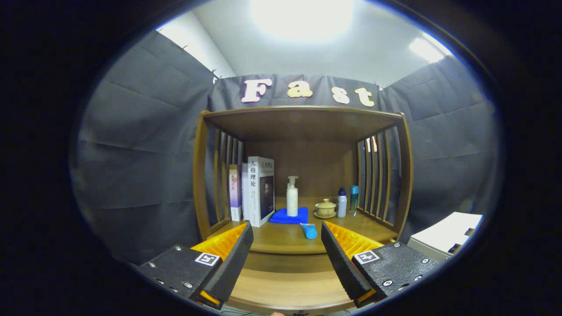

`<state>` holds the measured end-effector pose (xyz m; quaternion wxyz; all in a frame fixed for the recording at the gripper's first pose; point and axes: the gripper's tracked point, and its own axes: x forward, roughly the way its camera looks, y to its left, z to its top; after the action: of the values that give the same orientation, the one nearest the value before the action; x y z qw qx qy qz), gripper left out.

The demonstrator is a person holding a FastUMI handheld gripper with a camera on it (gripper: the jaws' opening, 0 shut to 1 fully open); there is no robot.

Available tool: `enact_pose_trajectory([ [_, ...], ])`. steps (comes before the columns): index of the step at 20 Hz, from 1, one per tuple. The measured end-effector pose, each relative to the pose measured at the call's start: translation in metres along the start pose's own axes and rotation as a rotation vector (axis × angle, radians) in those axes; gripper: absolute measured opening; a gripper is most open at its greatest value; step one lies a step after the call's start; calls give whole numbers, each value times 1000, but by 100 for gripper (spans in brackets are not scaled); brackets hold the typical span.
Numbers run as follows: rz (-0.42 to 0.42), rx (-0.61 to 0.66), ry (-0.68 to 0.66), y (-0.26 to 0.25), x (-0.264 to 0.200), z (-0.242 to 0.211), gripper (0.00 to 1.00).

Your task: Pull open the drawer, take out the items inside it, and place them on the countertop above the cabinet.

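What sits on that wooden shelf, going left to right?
Books → pump bottle on a blue cloth → lidded teacup → white bottle → teal bottle. The gripper is open, holding nothing.

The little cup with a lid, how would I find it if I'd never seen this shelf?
Look inside the wooden cabinet, on its countertop beyond the open gripper. Right of the white pump bottle sits the lidded cup, left of two small bottles. It alone is squat, tan and on a saucer.

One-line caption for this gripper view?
Open gripper faces wooden cabinet's countertop holding books, pump bottle, lidded cup.
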<state>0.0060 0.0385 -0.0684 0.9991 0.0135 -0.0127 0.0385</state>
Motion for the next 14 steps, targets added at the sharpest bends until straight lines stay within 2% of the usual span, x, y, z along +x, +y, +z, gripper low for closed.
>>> enact_pose_trajectory([
  [3, 33, -21, -31, 14, -31, -11, 95],
  [8, 46, -65, -7, 20, -66, -39, 95],
  [14, 18, -122, 64, 6, -95, -93, 95],
])
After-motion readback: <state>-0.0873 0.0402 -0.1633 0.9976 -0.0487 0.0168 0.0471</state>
